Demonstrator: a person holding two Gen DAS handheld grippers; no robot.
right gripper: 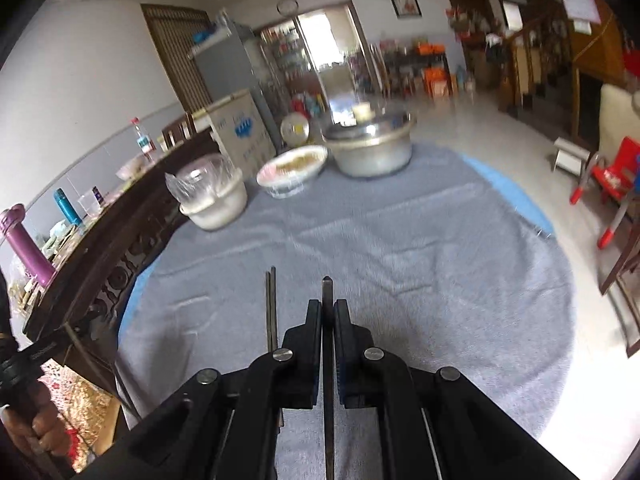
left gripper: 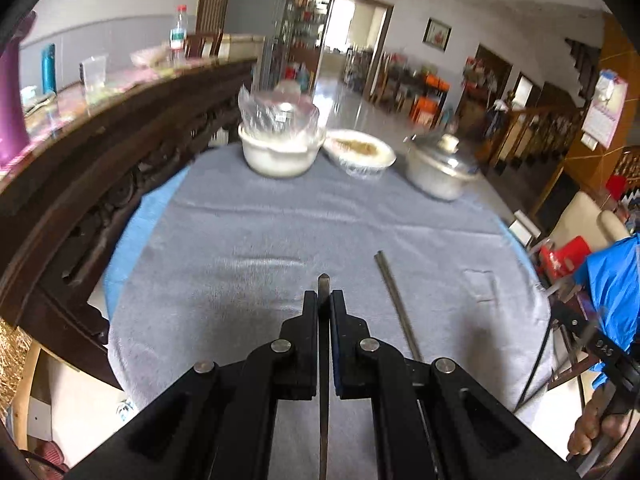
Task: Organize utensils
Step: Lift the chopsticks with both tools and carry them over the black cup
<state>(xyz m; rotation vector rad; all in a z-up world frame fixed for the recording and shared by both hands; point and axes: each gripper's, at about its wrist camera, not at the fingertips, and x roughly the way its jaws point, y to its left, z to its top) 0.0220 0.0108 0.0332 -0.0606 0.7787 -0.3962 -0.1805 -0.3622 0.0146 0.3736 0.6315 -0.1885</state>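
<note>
The left gripper [left gripper: 325,300] is squeezing one thin metal chopstick [left gripper: 323,284] tight between its jaws, and only a short tip is sticking out in front. The right gripper [right gripper: 328,308] is doing the same with another chopstick [right gripper: 327,286]. Both sticks are being held up over the near part of the grey cloth [left gripper: 304,232] that is covering the round table, not lying on it. In the left view another stick [left gripper: 394,300] is showing just to the right of the left gripper, and it looks like the one the other gripper is carrying, but I cannot tell for sure. Each stick is being pinched along a very small patch, so a smooth stick could be slipping or swinging sideways if a hand is tilting too fast. If one falls near the close edge of the table, it could be rolling off onto the floor. At the far edge a white bowl with a plastic bag [left gripper: 280,148], a flat dish [left gripper: 360,152] and a pot with a lid [left gripper: 440,168] are sitting close together, so a long reach that way could be knocking into them. The two grippers are also working near each other, so the sticks could be bumping or crossing.
</note>
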